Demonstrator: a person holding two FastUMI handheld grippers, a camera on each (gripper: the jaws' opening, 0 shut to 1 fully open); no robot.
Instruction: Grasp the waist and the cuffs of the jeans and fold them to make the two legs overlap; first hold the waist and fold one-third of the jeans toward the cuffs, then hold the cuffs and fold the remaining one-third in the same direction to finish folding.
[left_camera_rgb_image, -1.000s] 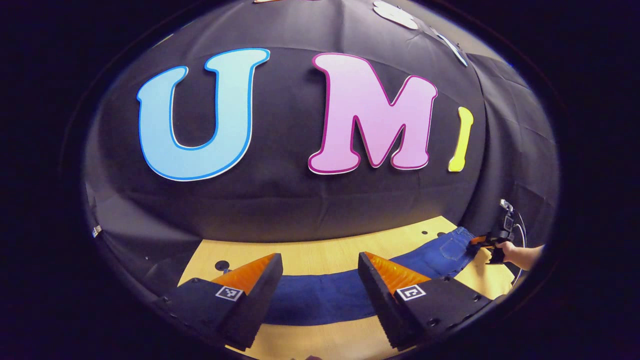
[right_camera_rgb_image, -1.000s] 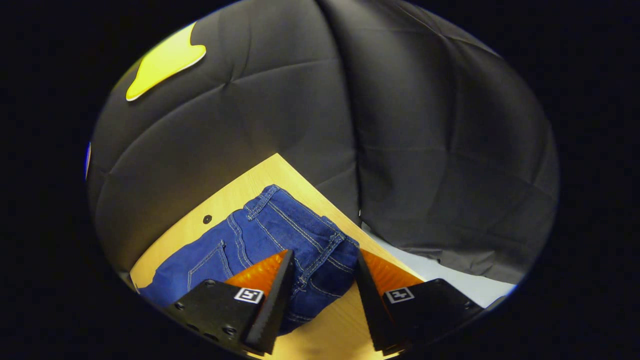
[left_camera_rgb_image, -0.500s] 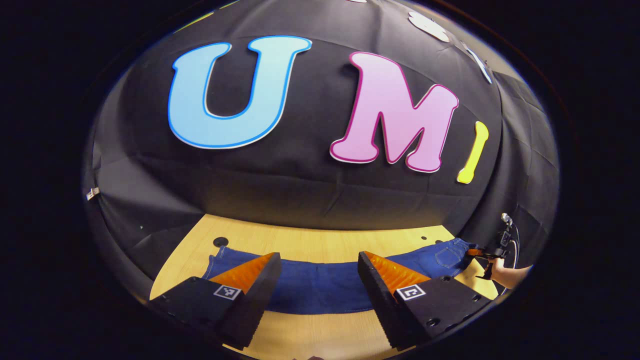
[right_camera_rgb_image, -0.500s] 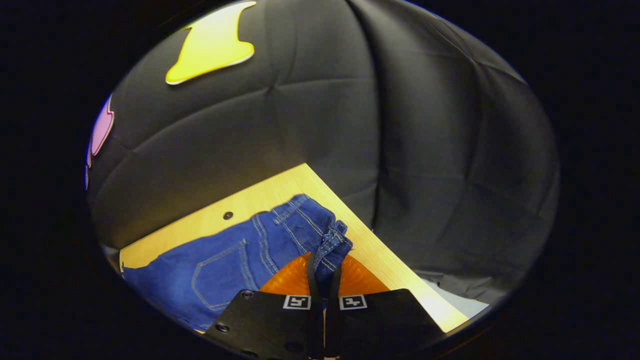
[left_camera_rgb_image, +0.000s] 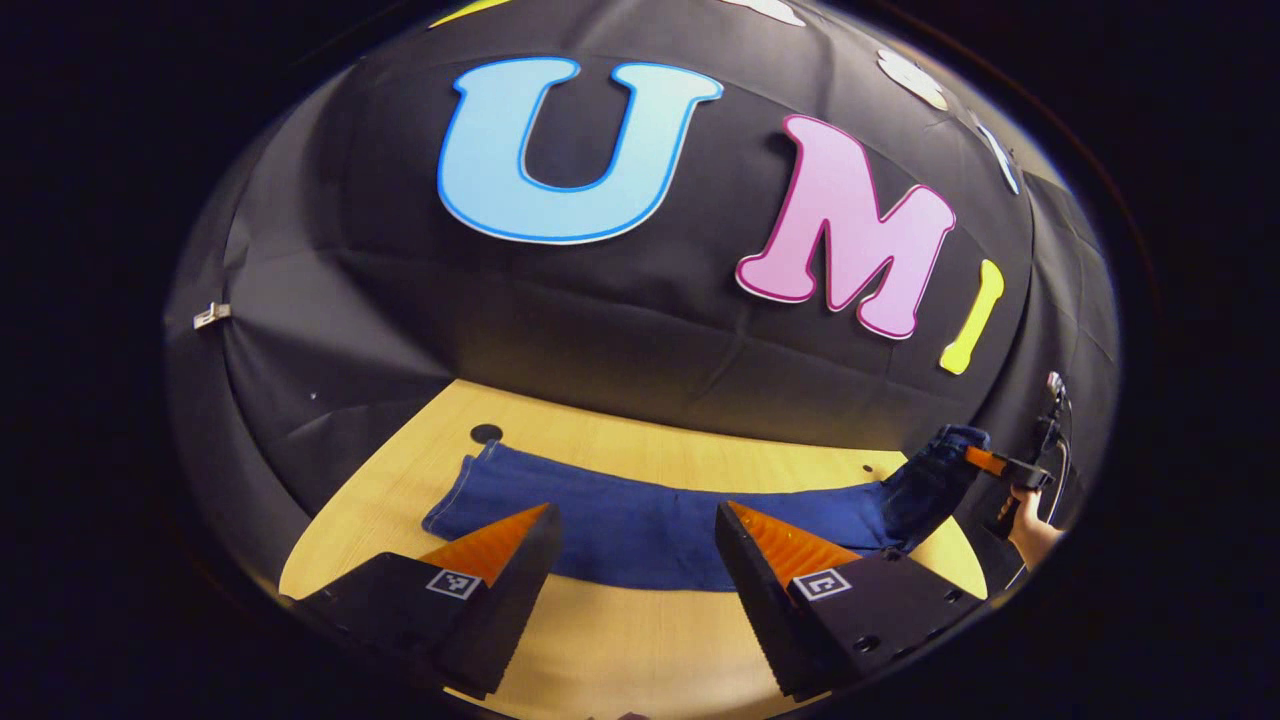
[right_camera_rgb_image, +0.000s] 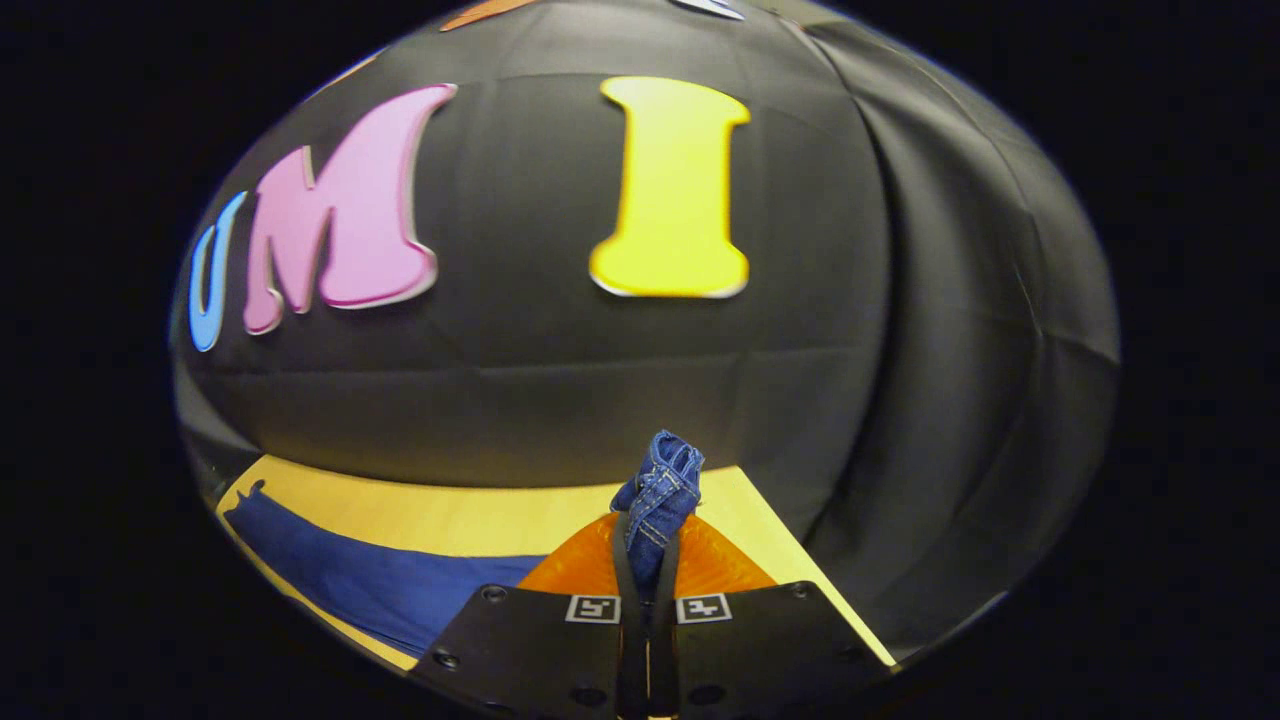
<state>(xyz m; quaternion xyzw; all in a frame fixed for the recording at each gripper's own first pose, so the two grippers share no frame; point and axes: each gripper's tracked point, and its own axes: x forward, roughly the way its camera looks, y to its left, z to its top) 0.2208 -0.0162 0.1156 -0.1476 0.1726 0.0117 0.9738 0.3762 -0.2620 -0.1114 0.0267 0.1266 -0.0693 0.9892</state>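
Observation:
Blue jeans (left_camera_rgb_image: 650, 515) lie stretched across the wooden table, cuffs (left_camera_rgb_image: 460, 490) at the left in the left gripper view. The waist (right_camera_rgb_image: 660, 485) is bunched and lifted off the table, with my right gripper (right_camera_rgb_image: 648, 570) shut on it. In the left gripper view that same gripper (left_camera_rgb_image: 985, 462) shows far right, held by a hand (left_camera_rgb_image: 1030, 525), with the raised waist (left_camera_rgb_image: 935, 470) hanging from it. My left gripper (left_camera_rgb_image: 630, 570) hovers open above the near edge of the legs, nothing between its fingers.
The wooden table (left_camera_rgb_image: 640, 660) has small dark holes (left_camera_rgb_image: 486, 433) near the cuffs and by the waist. Black cloth walls close in behind and at the right table corner (right_camera_rgb_image: 760, 500).
My right gripper went from open around the waist to shut on it, then lifted the waist off the table. The left gripper drew back and up, staying open.

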